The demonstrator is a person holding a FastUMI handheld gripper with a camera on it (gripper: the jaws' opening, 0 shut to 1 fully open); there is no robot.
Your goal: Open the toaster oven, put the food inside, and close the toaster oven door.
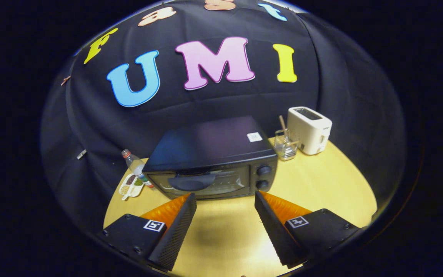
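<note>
We see gripper [225, 197] spread wide, grasping nothing. Oven [210, 161] sits just ahead of fingertips, door closed, handle [191, 181] nearer left finger.

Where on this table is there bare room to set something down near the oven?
Bare tabletop lies right of the toaster oven, in front of the white toaster and glass jar. More bare wood sits between the open gripper and the oven door. Left of the oven is crowded: a bottle and snack tray.
</note>
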